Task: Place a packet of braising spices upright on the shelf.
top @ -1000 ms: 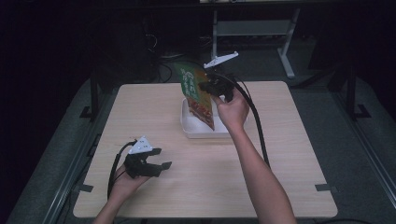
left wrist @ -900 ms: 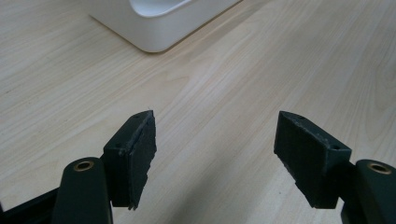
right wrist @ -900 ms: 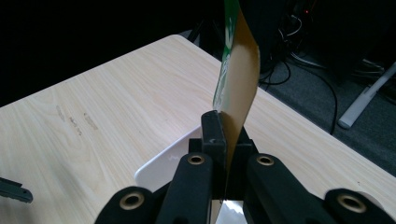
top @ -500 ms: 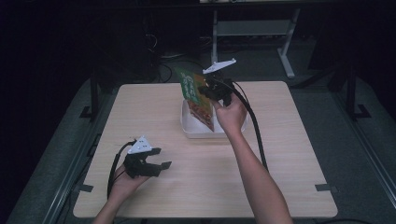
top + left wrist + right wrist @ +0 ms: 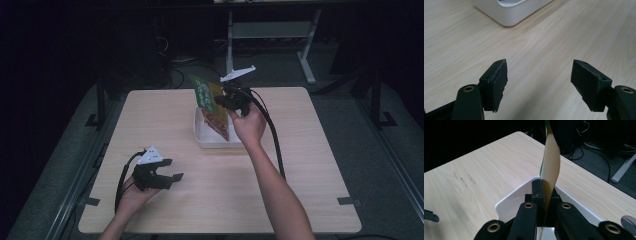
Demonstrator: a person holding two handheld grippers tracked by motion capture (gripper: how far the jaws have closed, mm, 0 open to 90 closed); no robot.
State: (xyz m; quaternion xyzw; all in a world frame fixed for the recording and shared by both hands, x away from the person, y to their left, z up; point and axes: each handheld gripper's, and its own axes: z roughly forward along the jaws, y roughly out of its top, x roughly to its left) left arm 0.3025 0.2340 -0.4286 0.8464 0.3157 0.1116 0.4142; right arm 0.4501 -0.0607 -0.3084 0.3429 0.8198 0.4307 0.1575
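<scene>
Because the right gripper (image 5: 545, 202) pinches only the snack packet's (image 5: 212, 107) edge above the white tray (image 5: 200, 137), the packet could slip out. Near the tray, the left gripper's (image 5: 544, 82) fingers stand wide open, holding nothing.

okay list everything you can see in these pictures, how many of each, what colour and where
snack bag: one, green and orange, pinched on edge in the right gripper above the tray
tray: one, white, middle of the table toward the far side
table: one, light wood, under everything
metal frame: one, pale grey, on the floor beyond the table
cables: several, dark, on the floor behind the table
left gripper: one, black, jaws open over bare tabletop at the near left
right gripper: one, black, jaws shut on the bag
forearms: two, coming in from the near edge
</scene>
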